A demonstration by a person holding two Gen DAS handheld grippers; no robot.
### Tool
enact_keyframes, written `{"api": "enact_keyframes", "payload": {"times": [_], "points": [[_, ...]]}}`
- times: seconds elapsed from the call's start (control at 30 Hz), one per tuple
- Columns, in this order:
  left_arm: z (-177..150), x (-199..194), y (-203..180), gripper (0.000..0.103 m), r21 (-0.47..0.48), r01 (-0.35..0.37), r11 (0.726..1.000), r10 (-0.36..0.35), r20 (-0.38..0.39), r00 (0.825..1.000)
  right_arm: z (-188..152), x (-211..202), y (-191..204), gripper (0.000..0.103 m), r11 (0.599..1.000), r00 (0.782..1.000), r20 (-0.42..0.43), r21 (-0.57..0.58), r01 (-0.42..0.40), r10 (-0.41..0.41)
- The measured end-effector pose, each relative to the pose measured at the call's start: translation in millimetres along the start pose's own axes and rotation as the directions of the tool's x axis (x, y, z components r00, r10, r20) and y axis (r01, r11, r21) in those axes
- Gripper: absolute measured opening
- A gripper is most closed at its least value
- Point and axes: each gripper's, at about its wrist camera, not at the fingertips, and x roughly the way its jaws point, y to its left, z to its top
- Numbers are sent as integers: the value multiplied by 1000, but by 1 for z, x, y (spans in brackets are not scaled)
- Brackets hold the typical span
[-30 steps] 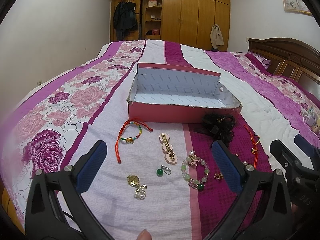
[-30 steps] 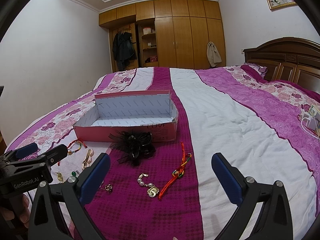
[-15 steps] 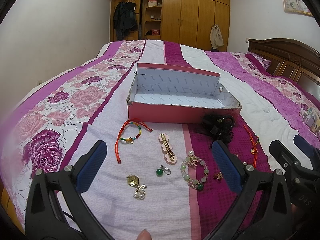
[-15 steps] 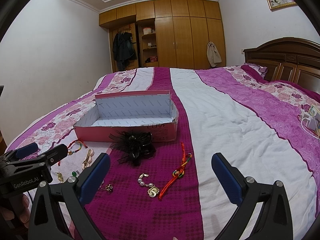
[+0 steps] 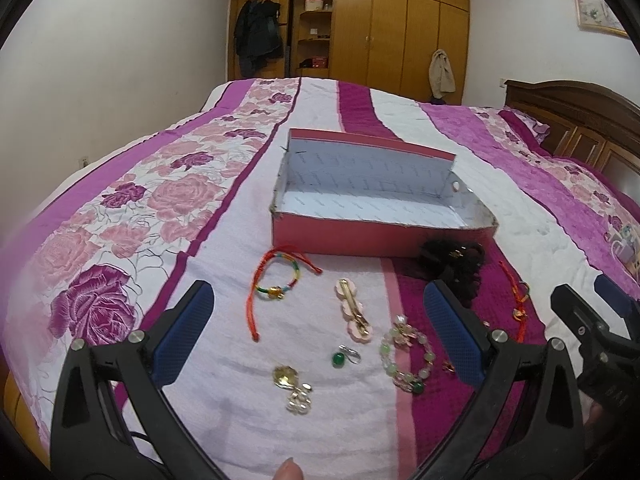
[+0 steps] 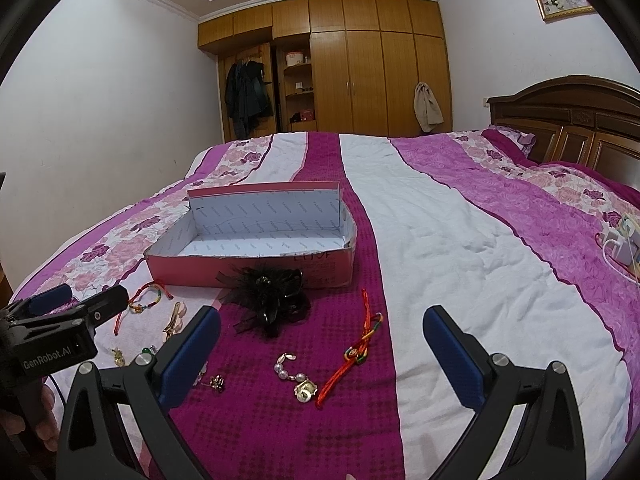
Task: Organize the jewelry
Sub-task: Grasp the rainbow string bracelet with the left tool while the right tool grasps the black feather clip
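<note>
Both grippers are wide apart and holding nothing: our left gripper (image 5: 320,336) hangs over the white stripe of the bedspread (image 5: 224,248), our right gripper (image 6: 322,354) over the dark magenta stripe.

The jewelry sits in a loose scatter on the bed, just in front of the pink box (image 5: 376,236). In the left view, the pink hair clip (image 5: 354,312) lies dead center between the fingers, long axis running 12 to 6 and tipped slightly toward 5. At its 10 o'clock is the red cord bracelet (image 5: 280,276), loop up top, one tail trailing down toward 6. At 6 from the clip there's a green bead pendant (image 5: 339,359), then a gold and pearl piece (image 5: 294,390) further down. The green bead bracelet (image 5: 406,360) lies at the clip's 4 o'clock, right by the inner edge of the right-side finger.

In the right view, a red knotted cord (image 6: 356,350) runs long from about 1 down to 7, with a pearl and gold charm (image 6: 296,378) beside it at 8. A black lace hair flower (image 6: 272,296) lies up against the box front.

The box is open, empty, and its long axis runs 9 to 3.
</note>
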Motion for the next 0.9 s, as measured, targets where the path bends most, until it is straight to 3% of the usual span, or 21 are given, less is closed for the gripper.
{"api": "enact_keyframes", "payload": {"times": [0.43, 0.73, 0.9], "points": [[16, 48, 36, 98, -43, -57, 997, 51, -130, 990, 26, 36, 4, 103, 1000, 997, -70, 9, -15, 16], [16, 92, 35, 97, 8, -52, 999, 52, -247, 968, 32, 82, 17, 103, 999, 983, -182, -20, -28, 24], [12, 110, 34, 91, 28, -67, 997, 72, -299, 951, 31, 106, 24, 103, 998, 969, -246, -47, -36, 24]]}}
